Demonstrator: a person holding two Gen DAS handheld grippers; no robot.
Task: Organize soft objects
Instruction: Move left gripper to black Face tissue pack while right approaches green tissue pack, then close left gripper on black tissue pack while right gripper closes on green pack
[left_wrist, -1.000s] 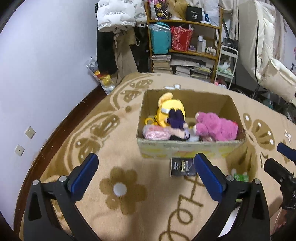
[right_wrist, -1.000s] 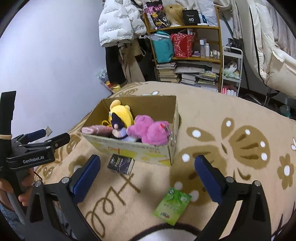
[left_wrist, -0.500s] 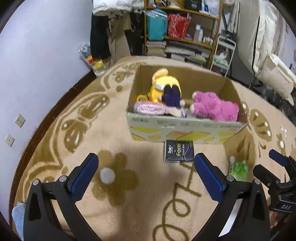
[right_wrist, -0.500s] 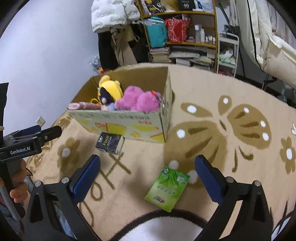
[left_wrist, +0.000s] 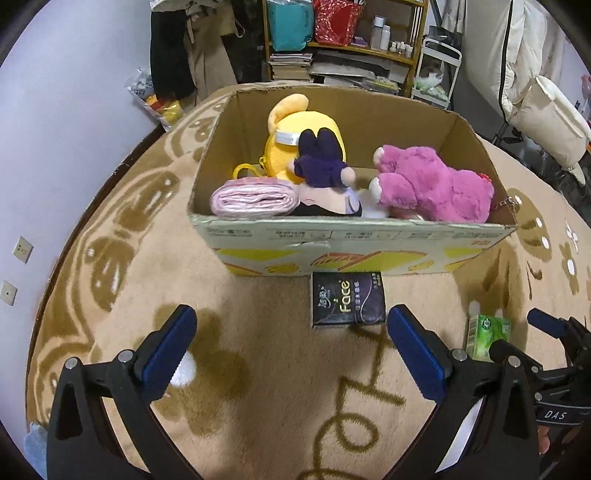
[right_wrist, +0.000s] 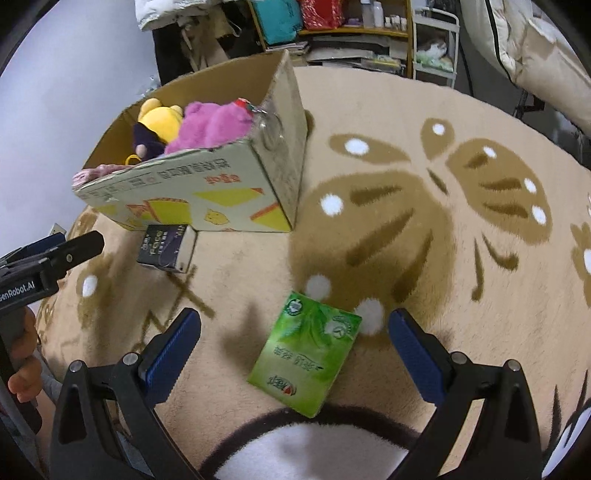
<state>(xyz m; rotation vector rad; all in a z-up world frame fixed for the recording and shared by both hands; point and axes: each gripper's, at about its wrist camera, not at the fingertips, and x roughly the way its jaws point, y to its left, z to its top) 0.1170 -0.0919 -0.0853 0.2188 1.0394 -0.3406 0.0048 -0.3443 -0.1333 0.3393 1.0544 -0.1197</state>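
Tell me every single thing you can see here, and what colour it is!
cardboard box: 1, brown with yellow print, on the rug
yellow plush: 1, yellow, in the box, back left
purple plush: 1, dark purple, in the box, against the yellow one
pink plush: 1, pink, in the box, right side
rolled cloth: 1, pale pink, in the box, front left
black tissue pack: 1, black, on the rug, touching the box front
green tissue pack: 1, green, on the rug
rug: 1, beige with brown patterns
shelf: 1, wooden, behind
left gripper: 1, black with blue pads, open
right gripper: 1, same colours, open over the green pack
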